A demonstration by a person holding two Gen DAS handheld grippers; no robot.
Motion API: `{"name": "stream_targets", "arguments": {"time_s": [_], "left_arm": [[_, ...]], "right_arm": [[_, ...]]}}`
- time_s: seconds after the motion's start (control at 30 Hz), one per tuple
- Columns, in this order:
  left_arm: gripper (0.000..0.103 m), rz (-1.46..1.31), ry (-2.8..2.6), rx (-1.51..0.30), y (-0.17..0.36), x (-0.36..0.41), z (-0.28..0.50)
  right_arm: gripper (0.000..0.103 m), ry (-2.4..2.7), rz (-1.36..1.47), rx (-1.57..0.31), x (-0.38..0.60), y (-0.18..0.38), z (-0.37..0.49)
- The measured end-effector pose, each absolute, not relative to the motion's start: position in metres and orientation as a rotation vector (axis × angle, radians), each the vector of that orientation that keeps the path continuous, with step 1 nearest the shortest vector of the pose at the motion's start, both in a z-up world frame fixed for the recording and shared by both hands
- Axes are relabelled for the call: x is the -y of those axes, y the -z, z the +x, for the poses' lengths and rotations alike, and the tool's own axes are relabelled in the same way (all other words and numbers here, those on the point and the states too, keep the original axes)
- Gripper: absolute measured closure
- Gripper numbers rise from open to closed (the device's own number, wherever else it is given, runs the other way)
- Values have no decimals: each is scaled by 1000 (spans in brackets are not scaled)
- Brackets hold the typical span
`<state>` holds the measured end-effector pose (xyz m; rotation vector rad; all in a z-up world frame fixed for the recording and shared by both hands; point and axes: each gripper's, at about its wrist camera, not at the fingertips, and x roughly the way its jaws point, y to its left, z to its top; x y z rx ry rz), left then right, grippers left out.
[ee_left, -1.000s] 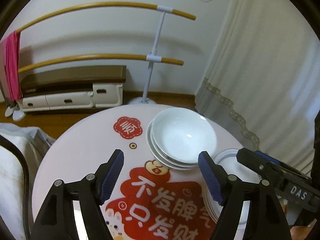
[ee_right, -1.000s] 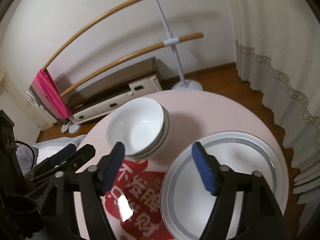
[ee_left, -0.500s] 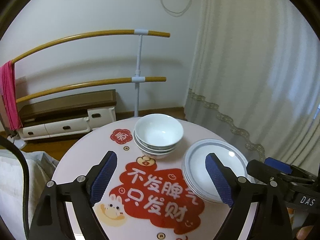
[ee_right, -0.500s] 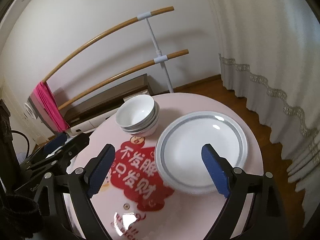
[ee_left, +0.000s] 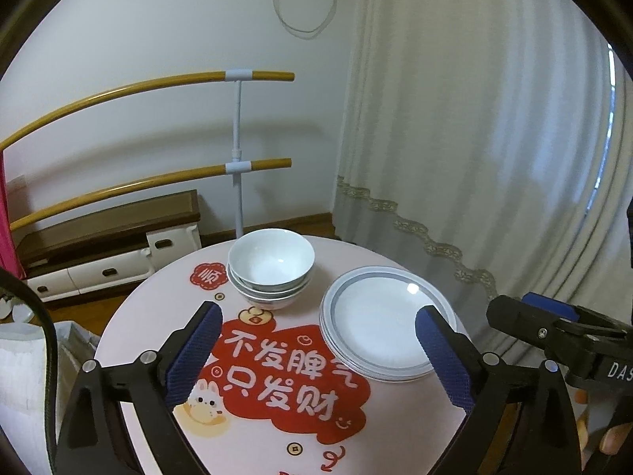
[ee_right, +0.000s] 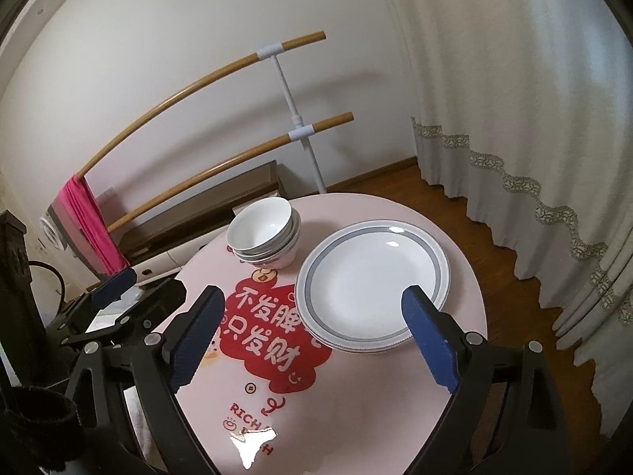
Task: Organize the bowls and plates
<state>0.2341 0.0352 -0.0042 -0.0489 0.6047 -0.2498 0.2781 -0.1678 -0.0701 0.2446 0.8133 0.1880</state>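
Observation:
A stack of white bowls (ee_left: 271,265) (ee_right: 263,233) stands at the far side of the round pink table (ee_left: 158,316) (ee_right: 376,396). Beside it on the right lies a stack of white plates with grey rims (ee_left: 379,328) (ee_right: 368,277). My left gripper (ee_left: 316,312) hovers above the table's near half, short of both stacks, its jaws opening with nothing between them. My right gripper (ee_right: 312,293) hangs over the near edge of the plates without touching them, its jaws also opening and empty. Each gripper shows at the edge of the other's view.
A rack with two curved wooden rails (ee_left: 237,166) (ee_right: 300,130) stands behind the table. A low cabinet (ee_left: 107,245) sits by the wall, a pink cloth (ee_right: 91,229) hangs at left, and curtains (ee_left: 494,158) (ee_right: 534,118) hang at right. A red printed decal (ee_left: 285,372) covers the table's middle.
Both grippers have drawn back and risen away from the dishes, which now look smaller and farther off. Both pairs of jaws have spread wider. The stacks have not moved.

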Motion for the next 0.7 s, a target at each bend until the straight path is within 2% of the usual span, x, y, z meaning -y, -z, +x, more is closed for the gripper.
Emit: {"name": "stream_targets", "arguments": {"time_s": [0.37, 0.7], "left_arm": [[7, -66, 212, -673, -7, -56, 298], [7, -123, 182, -830, 26, -82, 406]], "right_arm": [[10, -232, 277, -891, 164, 86, 331], [10, -269, 292, -1022, 136, 127, 417]]}}
